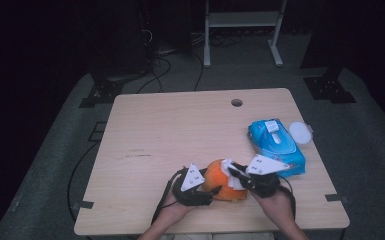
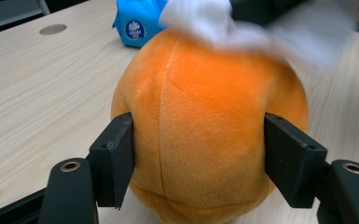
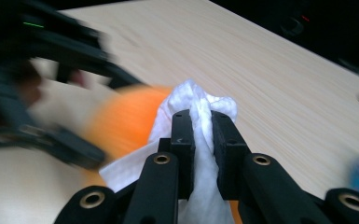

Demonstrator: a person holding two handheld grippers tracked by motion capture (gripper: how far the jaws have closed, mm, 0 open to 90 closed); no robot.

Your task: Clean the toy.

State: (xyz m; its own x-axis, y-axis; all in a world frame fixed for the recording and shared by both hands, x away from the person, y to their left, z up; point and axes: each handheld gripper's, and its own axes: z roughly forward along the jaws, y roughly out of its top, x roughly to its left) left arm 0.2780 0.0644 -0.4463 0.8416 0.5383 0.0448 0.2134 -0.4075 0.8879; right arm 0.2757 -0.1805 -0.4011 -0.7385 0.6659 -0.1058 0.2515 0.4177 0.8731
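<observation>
An orange plush ball (image 1: pixel 220 184) rests on the wooden table (image 1: pixel 180 130) near its front edge. My left gripper (image 1: pixel 211 192) comes at it from the left. In the left gripper view the two black jaws of my left gripper (image 2: pixel 198 154) press on both sides of the ball (image 2: pixel 205 107). My right gripper (image 1: pixel 235 176) is on the ball's right, over its top. It is shut on a crumpled white wipe (image 3: pixel 200 100), pinched between the jaws of my right gripper (image 3: pixel 200 121). The wipe (image 2: pixel 205 21) lies against the top of the ball (image 3: pixel 121 121).
A blue pack of wipes (image 1: pixel 276 145) lies at the right of the table, with a round white lid (image 1: pixel 300 132) beside it near the right edge. A cable hole (image 1: pixel 236 102) is at the back. Dark floor, cables and stands surround the table.
</observation>
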